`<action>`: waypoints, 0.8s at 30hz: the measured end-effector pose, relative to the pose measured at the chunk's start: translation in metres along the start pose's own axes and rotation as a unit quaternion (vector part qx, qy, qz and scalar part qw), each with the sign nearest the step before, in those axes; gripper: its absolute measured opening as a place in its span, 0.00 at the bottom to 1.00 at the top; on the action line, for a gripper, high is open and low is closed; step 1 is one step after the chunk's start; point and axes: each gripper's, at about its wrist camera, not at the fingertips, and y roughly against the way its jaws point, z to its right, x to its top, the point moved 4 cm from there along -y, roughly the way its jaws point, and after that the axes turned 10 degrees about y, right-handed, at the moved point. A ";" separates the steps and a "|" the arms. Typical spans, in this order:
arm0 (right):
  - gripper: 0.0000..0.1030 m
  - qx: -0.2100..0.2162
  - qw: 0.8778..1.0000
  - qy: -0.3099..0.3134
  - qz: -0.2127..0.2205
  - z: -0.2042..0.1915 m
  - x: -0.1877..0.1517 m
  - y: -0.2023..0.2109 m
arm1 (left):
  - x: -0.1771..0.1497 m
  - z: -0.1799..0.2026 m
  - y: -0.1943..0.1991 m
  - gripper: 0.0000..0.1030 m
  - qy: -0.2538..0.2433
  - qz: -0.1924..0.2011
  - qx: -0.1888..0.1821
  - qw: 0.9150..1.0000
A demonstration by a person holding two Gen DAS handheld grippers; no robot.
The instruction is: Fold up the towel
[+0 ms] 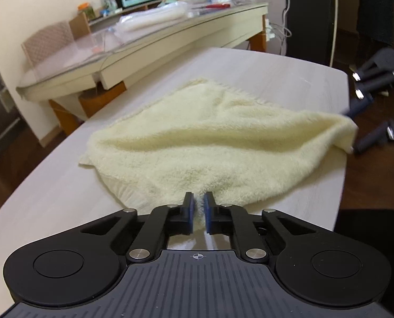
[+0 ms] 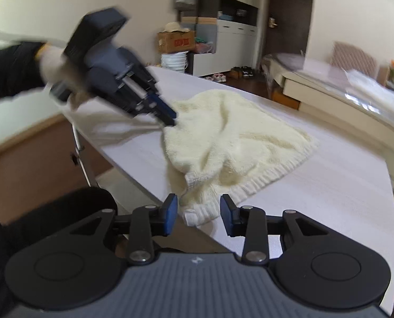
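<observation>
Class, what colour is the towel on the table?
Pale cream-yellow towel, clearest in the left wrist view.

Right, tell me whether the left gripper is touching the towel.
Touching. The left wrist view shows the left gripper with its jaws shut on the towel edge, cloth pinched between them.

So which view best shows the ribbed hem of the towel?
The right wrist view: the ribbed hem of the towel runs sharp along its near edge. The left wrist view shows only a thin, soft strip of hem along the towel's far side.
</observation>
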 end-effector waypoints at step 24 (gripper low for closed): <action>0.03 -0.016 0.998 -0.040 0.047 0.035 0.013 0.042 | -0.023 0.005 0.056 0.17 -0.047 -0.029 -0.008 0.998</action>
